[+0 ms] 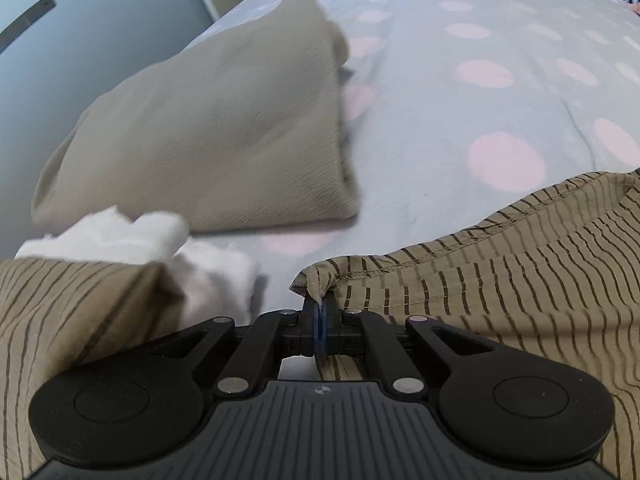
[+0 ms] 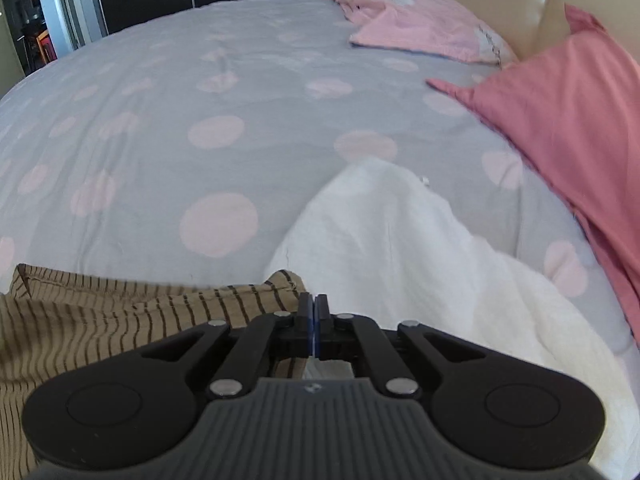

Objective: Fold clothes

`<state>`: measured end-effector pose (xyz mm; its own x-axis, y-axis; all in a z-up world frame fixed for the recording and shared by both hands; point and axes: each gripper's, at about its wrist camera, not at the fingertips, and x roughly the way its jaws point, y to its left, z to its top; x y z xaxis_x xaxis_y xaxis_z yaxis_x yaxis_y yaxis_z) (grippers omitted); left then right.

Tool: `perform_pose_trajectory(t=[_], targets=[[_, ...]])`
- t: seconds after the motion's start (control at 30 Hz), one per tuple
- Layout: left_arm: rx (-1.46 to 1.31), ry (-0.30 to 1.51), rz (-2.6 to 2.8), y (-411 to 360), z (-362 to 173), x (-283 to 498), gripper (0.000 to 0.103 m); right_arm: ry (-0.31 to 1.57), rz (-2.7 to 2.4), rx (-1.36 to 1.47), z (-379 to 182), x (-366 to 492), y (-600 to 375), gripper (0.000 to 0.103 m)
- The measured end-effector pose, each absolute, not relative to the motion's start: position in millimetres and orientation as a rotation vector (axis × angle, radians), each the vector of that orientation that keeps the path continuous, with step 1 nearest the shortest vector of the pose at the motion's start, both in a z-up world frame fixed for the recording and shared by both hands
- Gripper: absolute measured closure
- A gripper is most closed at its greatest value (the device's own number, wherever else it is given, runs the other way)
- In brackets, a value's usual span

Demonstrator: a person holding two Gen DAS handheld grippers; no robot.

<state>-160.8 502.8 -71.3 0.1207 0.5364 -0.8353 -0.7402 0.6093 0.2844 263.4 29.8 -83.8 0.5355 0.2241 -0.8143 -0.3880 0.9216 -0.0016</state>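
Striped tan shirt (image 1: pixel 500 264) mid-fold: left gripper (image 1: pixel 320 306) and right gripper (image 2: pixel 314 304) both pinch its hem; next, probably carry it over evenly.

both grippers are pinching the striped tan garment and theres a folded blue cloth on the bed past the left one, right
Not quite: the folded cloth is beige, not blue, as the left wrist view shows. Both the left gripper and right gripper do pinch the striped tan garment.

Both grippers pinching shut

The left gripper (image 1: pixel 320 305) and right gripper (image 2: pixel 314 303) are each clamping striped fabric (image 1: pixel 500 264) between closed fingertips.
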Motion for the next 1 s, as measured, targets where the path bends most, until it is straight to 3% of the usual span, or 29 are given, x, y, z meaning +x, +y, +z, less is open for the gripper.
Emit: perform_pose_trajectory(t=[0.17, 0.3, 0.4, 0.6, 0.93, 1.0], targets=[[-0.195, 1.133, 0.886, 497.8, -69.7, -160.2, 0.101, 0.952, 0.396, -0.199, -84.9, 260.4, 31.4, 0.098], [-0.172, 1.099, 0.901, 486.5, -55.1, -155.6, 0.079, 0.871, 0.445, -0.241, -67.3, 250.2, 37.3, 0.088], [-0.137, 1.039, 0.860, 472.0, -37.2, -144.8, 0.070, 0.832, 0.520, -0.233, -52.5, 240.7, 47.4, 0.081], [-0.129, 0.945, 0.676, 443.7, -21.7, -109.8, 0.070, 0.888, 0.803, -0.182, -47.5, 214.5, 99.8, 0.080], [-0.114, 0.942, 0.495, 411.7, -48.5, -50.4, 0.070, 1.035, 0.985, -0.154, -85.2, 190.6, 198.5, 0.080], [-0.102, 0.957, 0.478, 407.9, -54.3, -46.1, 0.070, 1.056, 0.974, -0.163, -96.0, 192.4, 206.9, 0.076]])
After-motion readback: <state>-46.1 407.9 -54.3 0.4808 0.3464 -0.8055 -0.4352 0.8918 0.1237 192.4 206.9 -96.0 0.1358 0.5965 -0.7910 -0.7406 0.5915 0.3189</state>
